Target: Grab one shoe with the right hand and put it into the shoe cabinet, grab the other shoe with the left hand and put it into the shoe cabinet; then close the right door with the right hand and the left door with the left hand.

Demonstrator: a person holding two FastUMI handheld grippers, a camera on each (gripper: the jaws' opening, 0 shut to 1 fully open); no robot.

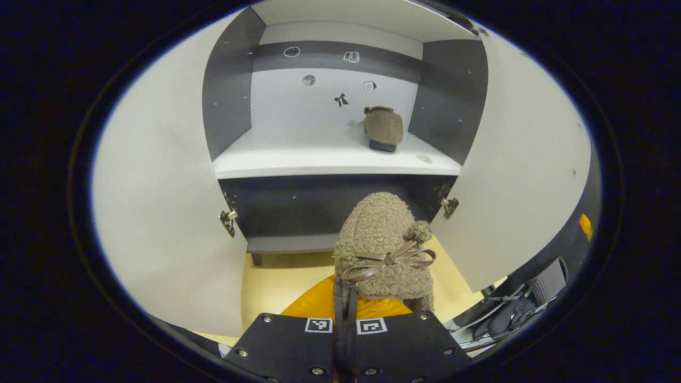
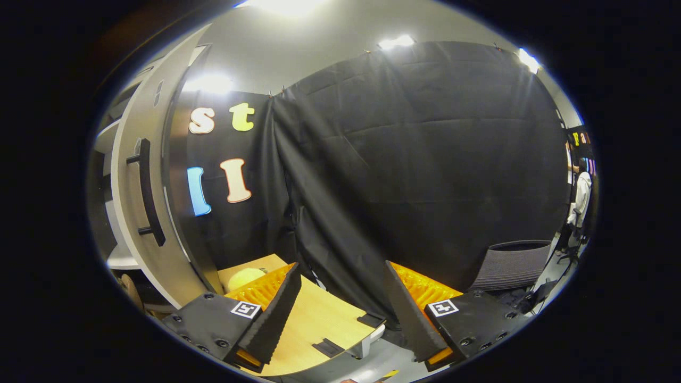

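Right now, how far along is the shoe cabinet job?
Done: one shoe sits on the cabinet shelf. In hand: the left gripper is shut on the second shoe in front of the opening. The right gripper is open and empty. Left: shelve that shoe, then close the right door and left door, both open.

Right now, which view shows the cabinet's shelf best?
The left gripper view: it faces the open cabinet, with the shelf and a shoe on it. The right gripper view catches just an edge of it behind a door.
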